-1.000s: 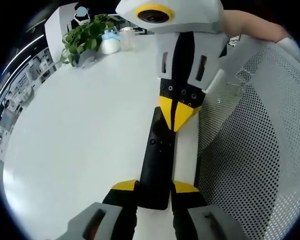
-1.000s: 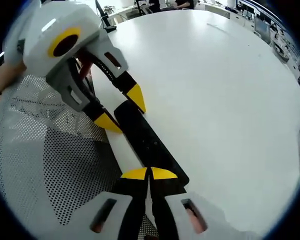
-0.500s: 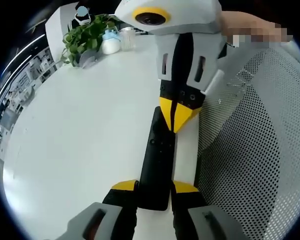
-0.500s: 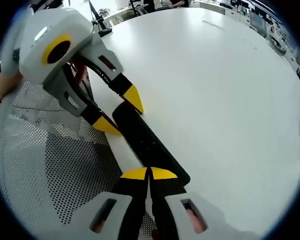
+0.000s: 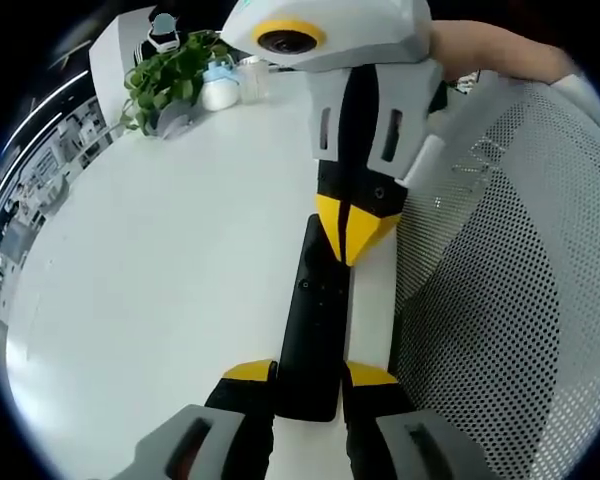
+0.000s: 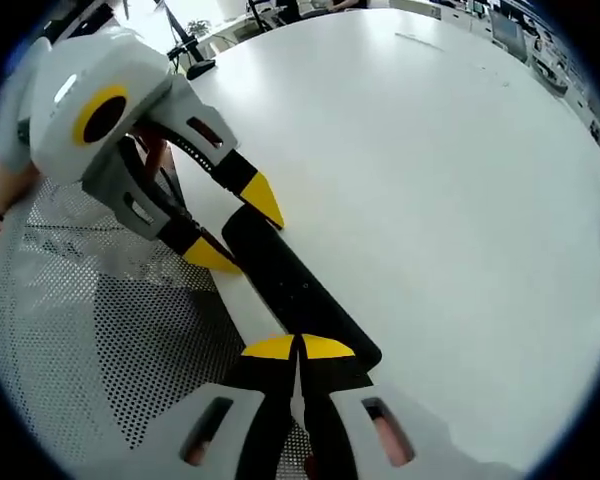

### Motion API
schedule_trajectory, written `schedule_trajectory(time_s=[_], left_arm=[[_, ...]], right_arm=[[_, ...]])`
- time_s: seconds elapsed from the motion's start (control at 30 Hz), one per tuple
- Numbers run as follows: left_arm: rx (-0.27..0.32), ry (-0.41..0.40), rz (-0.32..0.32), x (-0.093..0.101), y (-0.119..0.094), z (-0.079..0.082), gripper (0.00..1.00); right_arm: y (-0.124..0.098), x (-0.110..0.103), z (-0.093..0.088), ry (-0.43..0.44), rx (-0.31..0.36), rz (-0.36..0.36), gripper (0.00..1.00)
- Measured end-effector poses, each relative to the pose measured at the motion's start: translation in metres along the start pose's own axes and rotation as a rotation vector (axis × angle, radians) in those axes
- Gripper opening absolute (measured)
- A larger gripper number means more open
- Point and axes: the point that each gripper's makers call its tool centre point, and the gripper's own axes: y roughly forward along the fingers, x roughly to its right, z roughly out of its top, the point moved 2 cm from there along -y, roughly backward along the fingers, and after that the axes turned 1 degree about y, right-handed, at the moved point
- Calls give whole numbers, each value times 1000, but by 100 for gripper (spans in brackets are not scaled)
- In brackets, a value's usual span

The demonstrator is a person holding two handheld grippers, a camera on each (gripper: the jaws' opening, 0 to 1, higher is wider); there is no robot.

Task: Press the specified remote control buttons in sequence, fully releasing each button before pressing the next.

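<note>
A long black remote point(image 5: 315, 320) lies on the white table point(image 5: 160, 260) along its edge. My left gripper point(image 5: 310, 375) is shut on the remote's near end, one yellow tip on each side. My right gripper point(image 5: 355, 228) comes down from the top, its yellow tips shut together and resting on the remote's far button area. In the right gripper view, the right gripper point(image 6: 300, 347) is shut over one end of the remote point(image 6: 295, 290), and the left gripper point(image 6: 235, 225) clasps the other end.
A grey mesh chair back point(image 5: 500, 300) stands right beside the remote, also visible as the chair back point(image 6: 80, 330) at the lower left. A potted plant point(image 5: 170, 75) and a small white pot point(image 5: 220, 90) sit at the table's far side. A person's hand point(image 5: 490, 50) holds the right gripper.
Hardly anything has moved. The right gripper's body has shifted slightly, while its shut tips stay on the remote. The left gripper keeps its hold.
</note>
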Motion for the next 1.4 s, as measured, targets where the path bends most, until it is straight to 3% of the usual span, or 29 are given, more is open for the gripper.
schedule_trajectory(time_s=[0.2, 1.4], left_arm=[[-1, 7, -1, 0, 0, 0, 26], [1, 15, -3, 0, 1, 2, 25]], right_arm=[[0, -1, -1, 25, -2, 9, 0], [-1, 8, 7, -100, 19, -81, 0]])
